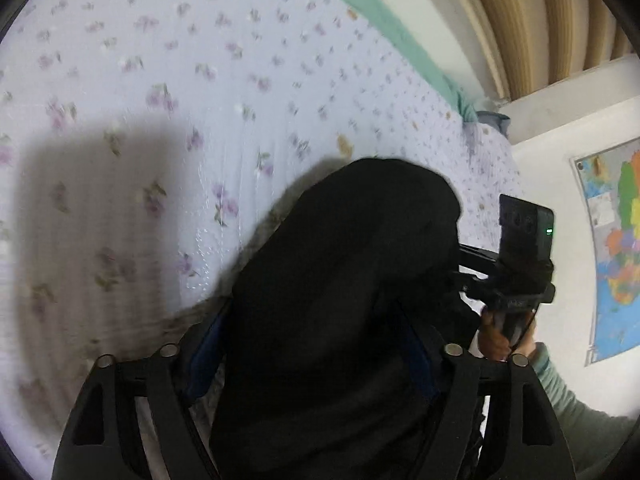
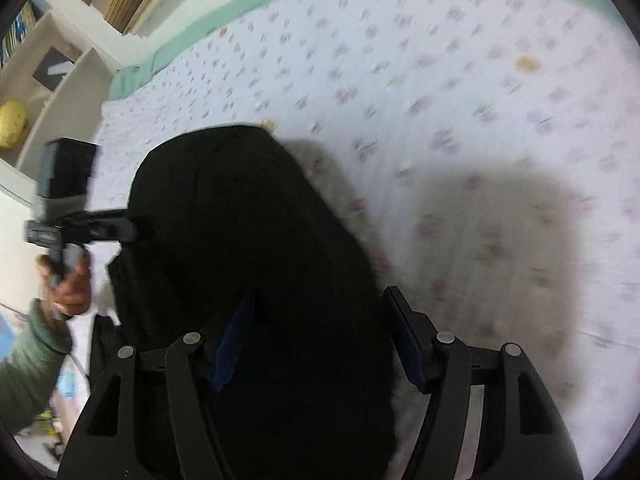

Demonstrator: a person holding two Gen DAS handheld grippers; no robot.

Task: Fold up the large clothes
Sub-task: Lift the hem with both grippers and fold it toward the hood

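A large black garment (image 1: 344, 264) hangs in the air above a bed with a floral sheet (image 1: 160, 100). My left gripper (image 1: 316, 344) is shut on the garment, whose cloth bulges up between its blue-padded fingers (image 1: 204, 356). My right gripper (image 2: 320, 332) is also shut on the black garment (image 2: 248, 220), which fills the gap between its fingers (image 2: 404, 332). Each gripper shows in the other's view, the right one (image 1: 516, 272) at the garment's right edge and the left one (image 2: 80, 232) at its left edge. The garment's lower part is hidden.
The floral sheet (image 2: 440, 80) has a green border (image 1: 392, 20) at the far side, against a wooden headboard (image 1: 520, 20). A wall map (image 1: 616, 240) hangs to the right. White shelves (image 2: 60, 80) with a yellow object (image 2: 12, 124) stand to the left.
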